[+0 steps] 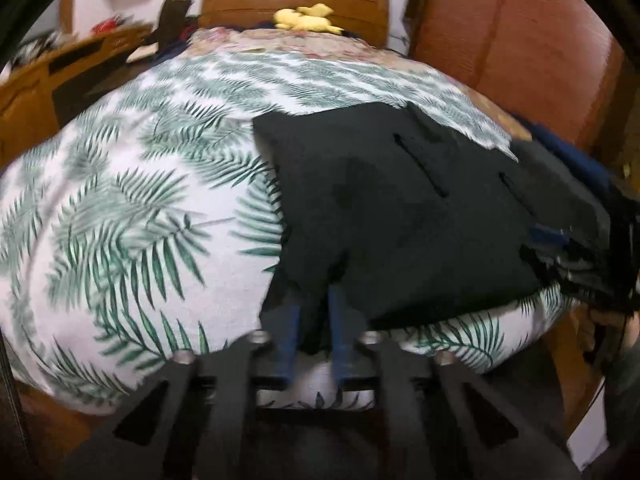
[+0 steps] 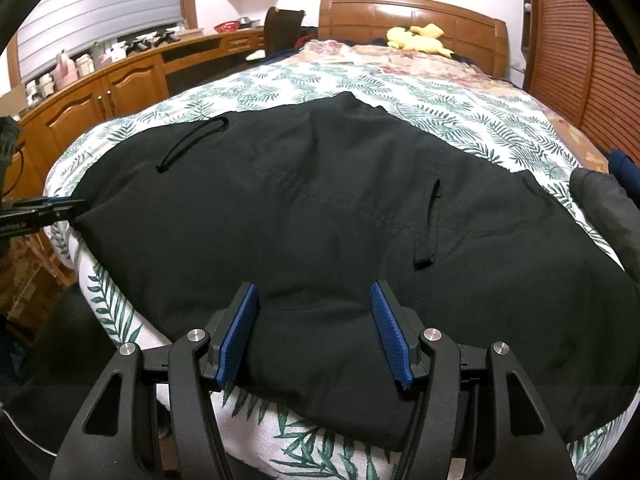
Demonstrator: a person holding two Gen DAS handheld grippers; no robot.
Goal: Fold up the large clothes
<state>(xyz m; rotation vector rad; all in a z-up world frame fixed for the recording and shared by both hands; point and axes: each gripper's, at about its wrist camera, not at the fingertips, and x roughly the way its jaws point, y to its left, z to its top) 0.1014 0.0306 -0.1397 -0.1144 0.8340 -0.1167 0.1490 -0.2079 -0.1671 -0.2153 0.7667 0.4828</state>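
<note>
My left gripper (image 1: 316,300) is clenched on the near left corner of the black garment (image 2: 320,220); a fold of the cloth sits pinched between the two blue pads, which stand close together. The left view is motion-blurred, so finer detail at the pinch is not readable. From the right wrist view the same gripper (image 2: 60,206) enters at the left edge, its tip at the garment's left corner.

My right gripper (image 2: 314,334) is released: blue pads (image 2: 390,332) well apart, standing over the near hem of the garment, with cloth lying between them but not pressed.

Garment: spread flat on the leaf-print bedsheet (image 2: 460,120), covering most of the near half of the bed. A pocket slit (image 2: 430,224) shows right of centre, a dark cord loop (image 2: 192,140) near the upper left.

Surroundings: yellow plush toy (image 2: 418,40) by the wooden headboard (image 2: 412,12); wooden cabinets (image 2: 100,96) along the left wall; a second dark garment (image 2: 604,208) heaped at the right edge of the bed.
</note>
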